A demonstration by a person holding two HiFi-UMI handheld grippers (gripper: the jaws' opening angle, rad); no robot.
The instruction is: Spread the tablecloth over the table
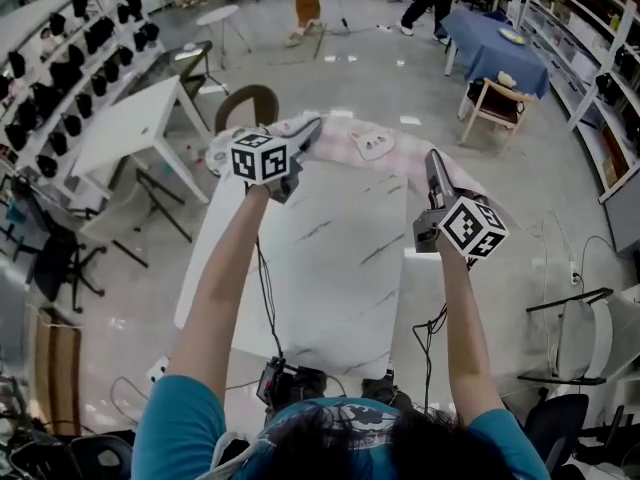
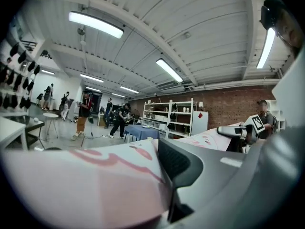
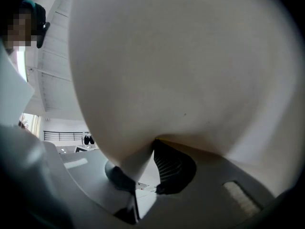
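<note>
A pink tablecloth (image 1: 370, 146) with cartoon prints lies bunched across the far end of the white marble-look table (image 1: 320, 268), whose near part is bare. My left gripper (image 1: 305, 138) is shut on the cloth's far left edge. My right gripper (image 1: 436, 163) is shut on its right edge. In the left gripper view the tablecloth (image 2: 86, 185) fills the lower left, pinched at my left gripper (image 2: 159, 175), and my right gripper (image 2: 224, 130) shows beyond. In the right gripper view the tablecloth (image 3: 181, 70) hides nearly everything and runs down into my right gripper (image 3: 143, 173).
A brown chair back (image 1: 247, 103) stands at the table's far end. A white desk (image 1: 125, 128) is at the left, a wooden chair (image 1: 492, 103) and a blue-covered table (image 1: 495, 48) at the far right. Shelves line both sides. People stand at the back. Cables lie on the floor.
</note>
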